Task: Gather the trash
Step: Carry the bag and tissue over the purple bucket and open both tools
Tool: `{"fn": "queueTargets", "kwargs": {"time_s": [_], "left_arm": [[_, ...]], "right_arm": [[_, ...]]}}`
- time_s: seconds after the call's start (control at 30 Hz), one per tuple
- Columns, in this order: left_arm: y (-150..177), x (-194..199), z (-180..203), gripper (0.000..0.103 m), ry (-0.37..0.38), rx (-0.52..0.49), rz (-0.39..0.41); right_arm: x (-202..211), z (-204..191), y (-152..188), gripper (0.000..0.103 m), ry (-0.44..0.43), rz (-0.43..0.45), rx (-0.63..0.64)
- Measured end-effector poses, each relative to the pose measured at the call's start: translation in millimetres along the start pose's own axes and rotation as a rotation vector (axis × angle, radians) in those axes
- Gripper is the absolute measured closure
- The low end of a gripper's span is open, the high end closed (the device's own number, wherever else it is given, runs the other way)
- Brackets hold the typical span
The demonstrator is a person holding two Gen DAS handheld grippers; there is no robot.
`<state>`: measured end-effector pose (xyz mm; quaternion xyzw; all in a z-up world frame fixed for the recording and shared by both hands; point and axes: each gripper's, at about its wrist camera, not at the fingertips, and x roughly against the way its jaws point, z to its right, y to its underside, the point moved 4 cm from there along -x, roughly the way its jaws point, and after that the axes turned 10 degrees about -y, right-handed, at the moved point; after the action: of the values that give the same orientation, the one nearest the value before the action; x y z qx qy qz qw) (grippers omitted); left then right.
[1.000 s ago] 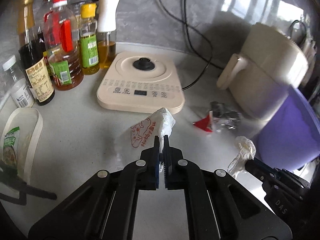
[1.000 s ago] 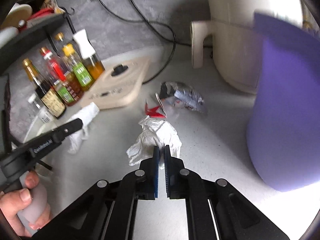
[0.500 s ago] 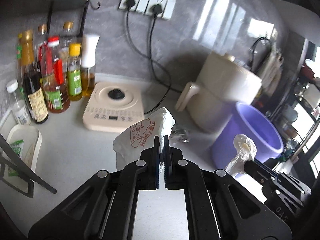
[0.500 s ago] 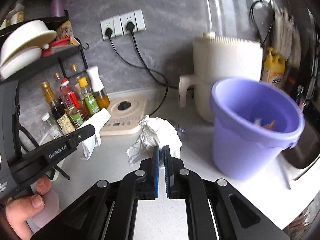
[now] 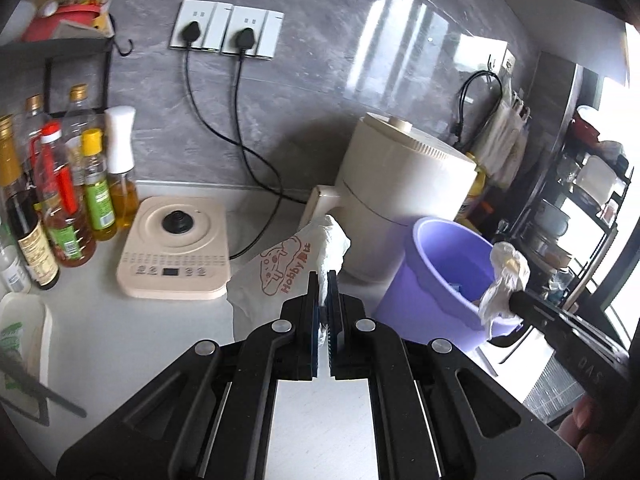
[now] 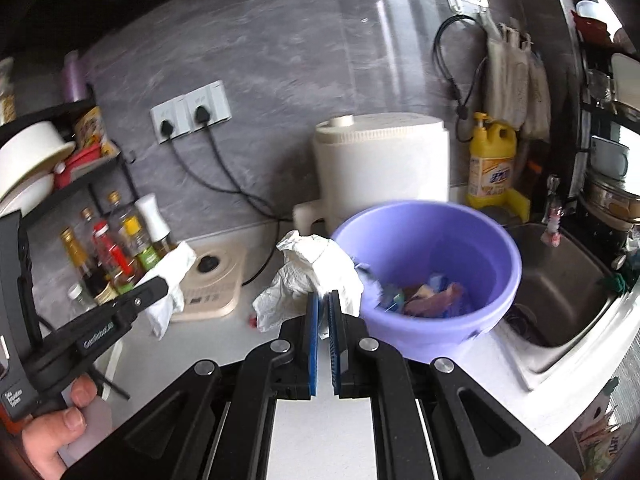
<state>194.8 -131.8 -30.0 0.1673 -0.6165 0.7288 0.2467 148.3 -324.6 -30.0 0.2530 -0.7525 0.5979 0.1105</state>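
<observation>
My left gripper (image 5: 323,280) is shut on a white paper wrapper (image 5: 288,268) with red print, lifted off the counter. In the right wrist view that same wrapper (image 6: 170,276) hangs from the left gripper (image 6: 154,286) at the left. My right gripper (image 6: 323,300) is shut on a crumpled white plastic wrapper (image 6: 312,276), held up beside the left rim of the purple bucket (image 6: 492,240). The bucket (image 5: 440,248) holds several coloured scraps (image 6: 428,296). From the left wrist view the right gripper (image 5: 516,300) shows over the bucket's near rim with its crumpled wrapper (image 5: 504,276).
A beige hotplate (image 5: 176,252) and a row of sauce bottles (image 5: 60,200) stand at the left. A white appliance (image 6: 380,168) sits behind the bucket, a sink (image 6: 560,280) to its right. A small red scrap (image 6: 253,320) lies on the counter.
Both grippers have risen off the counter with their wrappers and moved toward the purple bucket. The wall sockets and the bucket's inside have come into view.
</observation>
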Motion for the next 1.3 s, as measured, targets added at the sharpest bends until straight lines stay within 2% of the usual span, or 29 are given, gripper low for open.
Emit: {"fn": "queueTargets", "kwargs": {"time_s": [0.33, 0.4, 0.43, 0.47, 0.5, 0.63, 0.87, 1.07, 1.13, 1.17, 1.23, 1.27, 1.3], "left_arm": [[-29.6, -30.8, 40.0, 0.099, 0.026, -0.038, 0.0], [-36.0, -35.6, 48.3, 0.099, 0.038, -0.045, 0.008], [-39.8, -38.8, 55.0, 0.099, 0.048, -0.051, 0.012], [-42.7, -41.4, 61.1, 0.099, 0.056, -0.057, 0.013], [-44.8, -43.5, 66.1, 0.099, 0.062, -0.06, 0.013], [-51.7, -54.3, 92.7, 0.099, 0.093, -0.082, 0.012], [-48.9, -65.8, 133.6, 0.099, 0.141, -0.141, -0.004], [-39.0, -72.3, 169.7, 0.099, 0.201, -0.172, -0.035], [-33.0, -76.4, 183.5, 0.098, 0.224, -0.201, -0.072], [-31.0, -77.9, 186.4, 0.093, 0.225, -0.213, -0.088], [-28.7, -77.8, 186.2, 0.067, 0.224, -0.212, -0.1], [-29.0, -74.5, 181.6, 0.047, 0.228, -0.189, -0.09], [-30.1, -71.0, 175.7, 0.04, 0.226, -0.166, -0.076]], "right_arm": [[-30.0, 52.8, -39.8, 0.097, 0.052, 0.006, 0.002], [-36.9, 64.0, -46.1, 0.092, 0.093, 0.006, 0.001], [-39.5, 66.6, -48.7, 0.088, 0.099, 0.008, 0.01], [-43.3, 69.3, -51.5, 0.065, 0.104, 0.007, 0.028], [-45.3, 71.4, -53.5, 0.047, 0.115, 0.01, 0.041], [-47.1, 80.8, -61.2, 0.049, 0.11, 0.021, 0.066], [-34.0, 118.1, -59.2, 0.048, 0.128, 0.008, 0.001], [-14.0, 135.1, -46.8, 0.048, 0.146, -0.005, -0.02], [-8.2, 140.2, -44.5, 0.048, 0.159, -0.006, -0.026], [-5.0, 142.6, -43.4, 0.048, 0.164, -0.007, -0.033], [0.0, 144.0, -40.1, 0.048, 0.166, -0.012, -0.04], [1.6, 143.5, -38.4, 0.048, 0.169, -0.014, -0.037], [2.6, 141.9, -36.2, 0.048, 0.169, -0.017, -0.032]]}}
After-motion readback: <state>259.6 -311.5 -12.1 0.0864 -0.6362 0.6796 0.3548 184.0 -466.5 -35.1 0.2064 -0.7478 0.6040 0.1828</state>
